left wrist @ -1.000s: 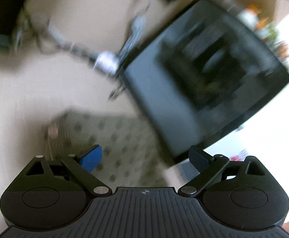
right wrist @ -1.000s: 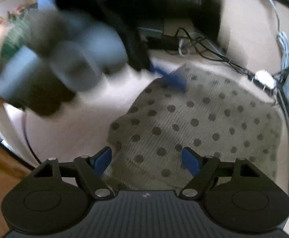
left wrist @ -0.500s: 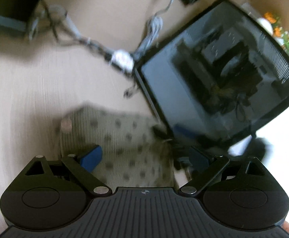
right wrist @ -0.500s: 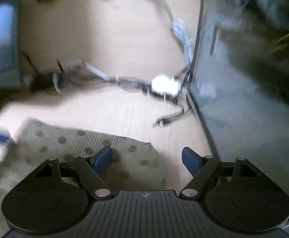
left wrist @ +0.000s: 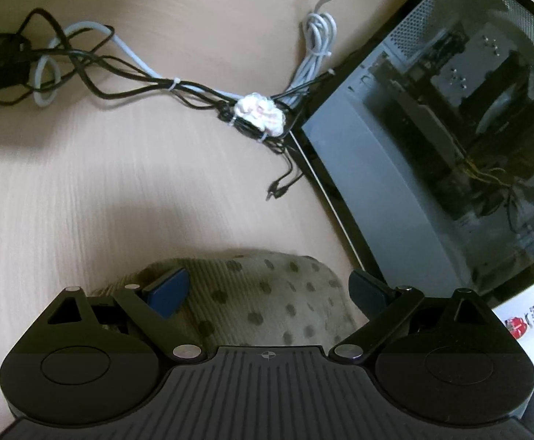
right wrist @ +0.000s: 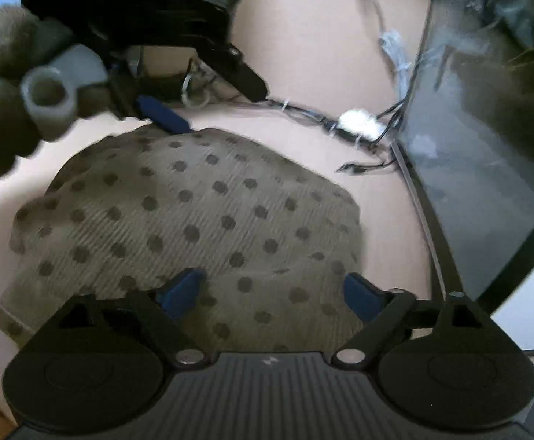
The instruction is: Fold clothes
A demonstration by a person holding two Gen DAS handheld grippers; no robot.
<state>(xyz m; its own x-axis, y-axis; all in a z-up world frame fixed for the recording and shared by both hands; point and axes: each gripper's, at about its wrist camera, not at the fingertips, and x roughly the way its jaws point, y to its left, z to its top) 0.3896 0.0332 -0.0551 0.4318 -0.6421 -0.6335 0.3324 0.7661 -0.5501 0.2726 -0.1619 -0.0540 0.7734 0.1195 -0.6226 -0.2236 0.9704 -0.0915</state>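
Largest first: computer case [right wrist: 486, 117] with a glass side, standing on the pale desk [left wrist: 83, 183], taken here as the landmark. Just beside its glass side, toward the cameras, lies the dotted cloth [right wrist: 193, 220], a brown-grey ribbed piece already gathered into a compact rounded shape, flat on the desk, long axis running roughly away from the case. Right gripper [right wrist: 270, 291] spread wide with nothing held, poised over the near edge of the cloth, one blue pad above the fabric and the other at the corner nearest the case; whether touching cannot be told. Left gripper [left wrist: 267, 289] likewise wide open and empty, at the far edge of the cloth, on the side farther from the case, its blue pad [right wrist: 162, 115] just at the fabric's rim in the right wrist view. Judged from this: both within reach, each on an opposite edge, the right one nearer the case corner, so a fold across the long axis looks like the next step. Smaller: cable bundle [left wrist: 179, 88] trailing off from the case's front corner, with a white wad [left wrist: 259, 112] tied into it close to that corner. Against half a second ago: cloth lower and nearer in the left view, less blur; right view swung back from desk and cables to look over the whole cloth, left gripper now in sight.
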